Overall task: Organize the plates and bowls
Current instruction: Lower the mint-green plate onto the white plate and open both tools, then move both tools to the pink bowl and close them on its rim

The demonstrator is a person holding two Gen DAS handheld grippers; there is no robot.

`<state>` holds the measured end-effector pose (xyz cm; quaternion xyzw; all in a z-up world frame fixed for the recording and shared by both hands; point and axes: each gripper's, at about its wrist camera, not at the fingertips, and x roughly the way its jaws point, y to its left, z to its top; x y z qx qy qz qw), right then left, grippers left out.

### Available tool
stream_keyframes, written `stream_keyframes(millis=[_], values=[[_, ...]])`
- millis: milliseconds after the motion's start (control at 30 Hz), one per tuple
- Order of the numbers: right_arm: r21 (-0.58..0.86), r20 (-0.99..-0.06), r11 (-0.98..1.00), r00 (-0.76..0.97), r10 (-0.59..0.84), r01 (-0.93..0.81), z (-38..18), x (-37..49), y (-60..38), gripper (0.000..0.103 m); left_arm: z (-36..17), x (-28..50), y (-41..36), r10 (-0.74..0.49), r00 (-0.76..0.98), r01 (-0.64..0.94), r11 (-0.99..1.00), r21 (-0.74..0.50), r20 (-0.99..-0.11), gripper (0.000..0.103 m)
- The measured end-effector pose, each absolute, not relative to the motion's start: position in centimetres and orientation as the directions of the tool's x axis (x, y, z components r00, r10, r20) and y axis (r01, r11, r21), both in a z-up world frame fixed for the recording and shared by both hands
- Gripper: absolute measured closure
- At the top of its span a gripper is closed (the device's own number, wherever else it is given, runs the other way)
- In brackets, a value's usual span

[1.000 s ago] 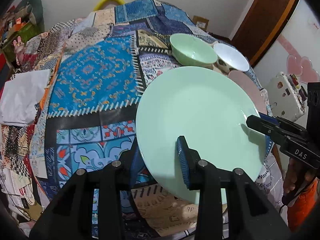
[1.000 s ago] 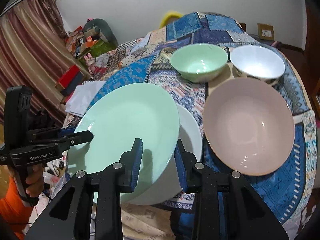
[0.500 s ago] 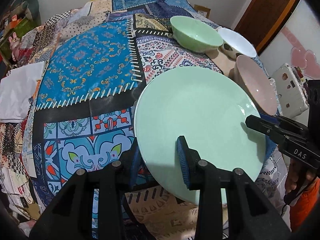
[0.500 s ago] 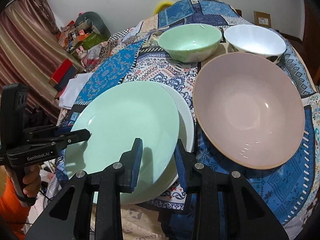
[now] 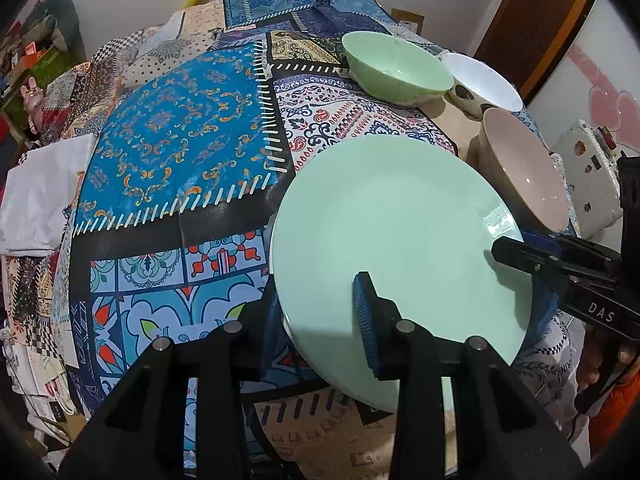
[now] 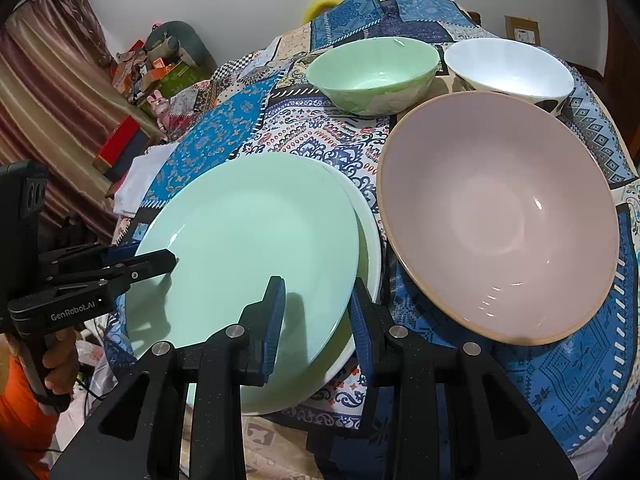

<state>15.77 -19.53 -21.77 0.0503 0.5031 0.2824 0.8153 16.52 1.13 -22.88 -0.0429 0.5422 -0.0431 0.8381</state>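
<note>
A mint green plate point(image 5: 392, 236) point(image 6: 248, 252) is held by both grippers, low over a white plate point(image 6: 366, 240) whose rim peeks out on the right. My left gripper point(image 5: 316, 316) is shut on the green plate's near-left rim. My right gripper point(image 6: 316, 316) is shut on its opposite rim and shows in the left wrist view point(image 5: 520, 260). A large pink bowl point(image 6: 500, 216) sits right of the plates. A green bowl point(image 6: 372, 72) and a white bowl point(image 6: 508, 70) stand behind.
The patchwork tablecloth point(image 5: 180, 152) covers the round table, with bare cloth to the left of the plates. A white cloth point(image 5: 36, 196) lies off the left edge. Clutter and a curtain point(image 6: 44, 92) stand at the far left.
Both grippers have lowered the green plate down toward the white plate and the table; the cameras now sit closer to the bowls.
</note>
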Motion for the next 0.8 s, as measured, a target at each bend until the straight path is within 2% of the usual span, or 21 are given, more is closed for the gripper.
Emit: stream_keyframes(millis=[800], values=[[0.325, -0.800, 0.841, 0.347, 0.488, -0.433, -21.24, 15.38, -19.48, 0.074, -22.69, 16.51, 0.99, -0.113, 0.407, 0.029, 0.993, -0.111, -0.907, 0.071]])
